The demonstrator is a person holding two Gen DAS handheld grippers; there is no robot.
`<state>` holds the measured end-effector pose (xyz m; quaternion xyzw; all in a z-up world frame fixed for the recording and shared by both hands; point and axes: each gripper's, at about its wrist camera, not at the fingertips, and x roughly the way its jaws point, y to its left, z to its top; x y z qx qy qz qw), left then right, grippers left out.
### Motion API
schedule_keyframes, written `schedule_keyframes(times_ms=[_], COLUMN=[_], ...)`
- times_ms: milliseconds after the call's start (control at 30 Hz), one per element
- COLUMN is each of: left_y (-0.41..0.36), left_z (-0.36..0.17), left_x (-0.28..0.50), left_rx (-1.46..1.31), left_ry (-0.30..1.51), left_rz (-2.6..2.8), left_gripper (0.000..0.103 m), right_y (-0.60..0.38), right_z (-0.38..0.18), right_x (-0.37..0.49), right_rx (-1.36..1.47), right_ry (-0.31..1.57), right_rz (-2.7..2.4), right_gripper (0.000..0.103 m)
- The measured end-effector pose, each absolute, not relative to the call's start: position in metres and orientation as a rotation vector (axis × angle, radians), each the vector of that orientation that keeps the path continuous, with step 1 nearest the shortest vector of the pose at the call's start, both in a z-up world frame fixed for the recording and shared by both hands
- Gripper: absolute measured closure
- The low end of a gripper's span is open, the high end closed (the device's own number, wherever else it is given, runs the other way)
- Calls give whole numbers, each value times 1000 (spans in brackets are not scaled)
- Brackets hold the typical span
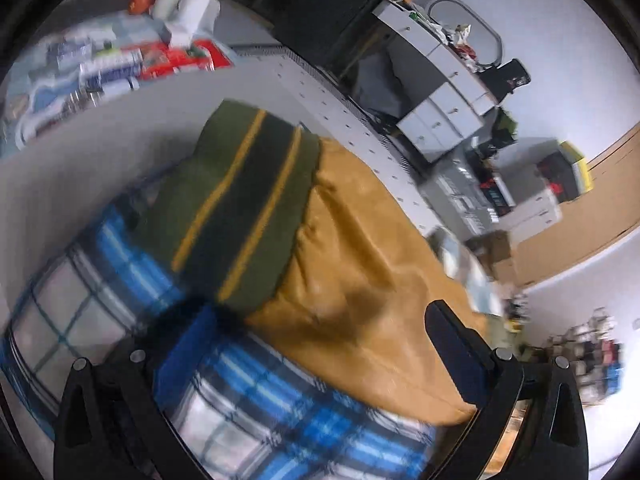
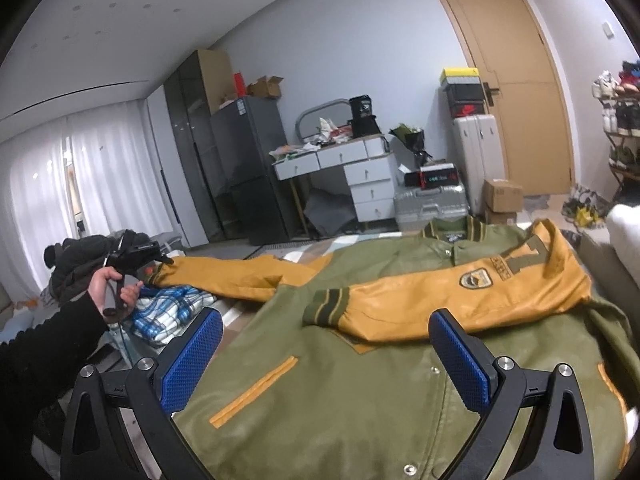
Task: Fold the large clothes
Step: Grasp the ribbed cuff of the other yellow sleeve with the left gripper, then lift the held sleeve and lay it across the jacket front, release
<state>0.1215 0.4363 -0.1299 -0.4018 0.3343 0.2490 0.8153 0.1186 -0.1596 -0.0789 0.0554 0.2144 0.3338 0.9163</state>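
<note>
An olive-green varsity jacket point(image 2: 360, 380) with mustard-yellow sleeves lies face up on a bed. One sleeve point(image 2: 460, 304) is folded across its chest; the other sleeve point(image 2: 232, 272) stretches out to the left. My right gripper point(image 2: 326, 356) is open and empty just above the jacket's lower front. My left gripper point(image 1: 316, 344) is open, hovering over the outstretched sleeve point(image 1: 360, 280) near its striped green cuff point(image 1: 240, 208). It also shows in the right wrist view point(image 2: 138, 258), held in a hand at the cuff end.
A blue plaid garment point(image 2: 168, 312) lies under the left sleeve's cuff point(image 1: 280, 408). A dark coat point(image 2: 80, 264) is piled at far left. Beyond the bed stand a fridge point(image 2: 248, 168), a white drawer desk point(image 2: 360, 172), suitcases point(image 2: 432, 204) and a door point(image 2: 516, 88).
</note>
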Motion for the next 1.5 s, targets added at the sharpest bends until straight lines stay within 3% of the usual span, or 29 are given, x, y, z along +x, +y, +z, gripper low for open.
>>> schedule_keyframes(times_ms=[100,167,200,267,367,600,667,833,900,967,1233,1500], left_y=[424,421,420,423,433,445,460,497,495,482,435,334], left_z=[-124,-119,-116,-113,-106,-112,-121,-136,-130,-122,-76,27], left_x=[130,130,128,123,115,121,121,115,119,127,144,159], left_rx=[-741,-687,-664,-628,-613,-605,-715,-942,-869,-736,-388,-159], left_ry=[730,710,702,691,665,659,665,652,666,696,673,493], left_rz=[604,629,643,667,686,681,606,514,546,585,694,558], left_gripper=[3,24,30,58,69,69,59,56,73,77,80,81], right_y=[-161,-161,-161,-160,-158,-153,-153,-158,-161,-162,-170,-194], right_z=[-82,-83,-83,-83,-82,-86,-87,-88,-89,-90,-93,-95], right_x=[125,127,127,126,122,119,118,115,115,116,116,111], right_rx=[149,165,169,164,150,150,152,152,163,179,208,231], right_ry=[473,486,489,489,483,498,509,525,519,529,536,515], right_rz=[693,701,703,714,726,742,751,771,764,762,780,781], right_gripper=[0,0,0,0,0,0,0,0,0,0,0,0])
